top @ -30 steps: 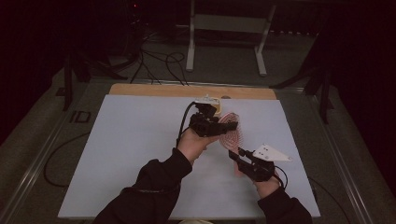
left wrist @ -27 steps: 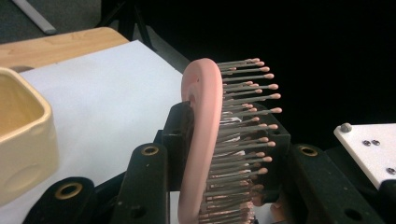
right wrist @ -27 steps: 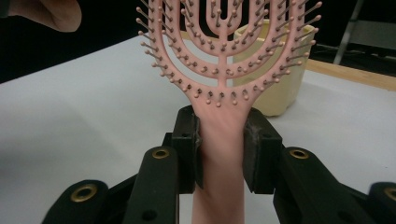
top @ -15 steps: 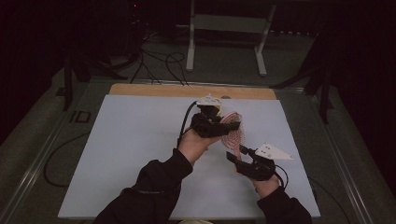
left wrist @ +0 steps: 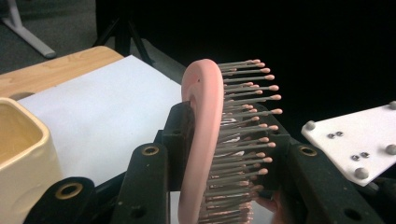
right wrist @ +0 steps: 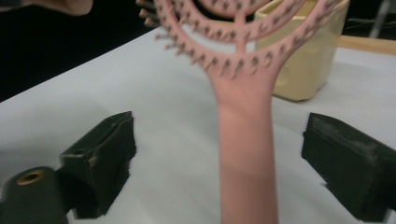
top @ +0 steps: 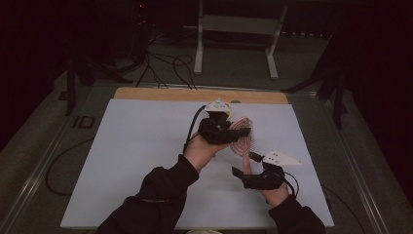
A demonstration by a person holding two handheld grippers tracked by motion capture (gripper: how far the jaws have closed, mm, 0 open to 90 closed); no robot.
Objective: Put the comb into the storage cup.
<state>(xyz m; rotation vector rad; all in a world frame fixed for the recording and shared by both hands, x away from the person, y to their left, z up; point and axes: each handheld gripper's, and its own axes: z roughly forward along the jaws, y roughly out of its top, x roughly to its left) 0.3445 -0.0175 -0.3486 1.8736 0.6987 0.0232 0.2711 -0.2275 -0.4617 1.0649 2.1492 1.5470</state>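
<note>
The pink plastic hairbrush with an openwork head and pink-tipped bristles (top: 240, 138) is held above the white table top (top: 136, 161), its head clamped between the jaws of the left gripper (left wrist: 219, 154). Its handle is seen between the spread jaws of the right gripper (right wrist: 219, 172), which are parted and touch nothing. A cream-yellow square ceramic container (right wrist: 303, 60) is seen on the table just behind the brush. A grey three-cornered plate (left wrist: 359, 140) is seen at the right of the left gripper view.

The left gripper (top: 233, 132) was clamped on the pink hairbrush's (top: 241, 138) head, while the right gripper (top: 243, 165) straddled its handle with jaws spread wide.
</note>
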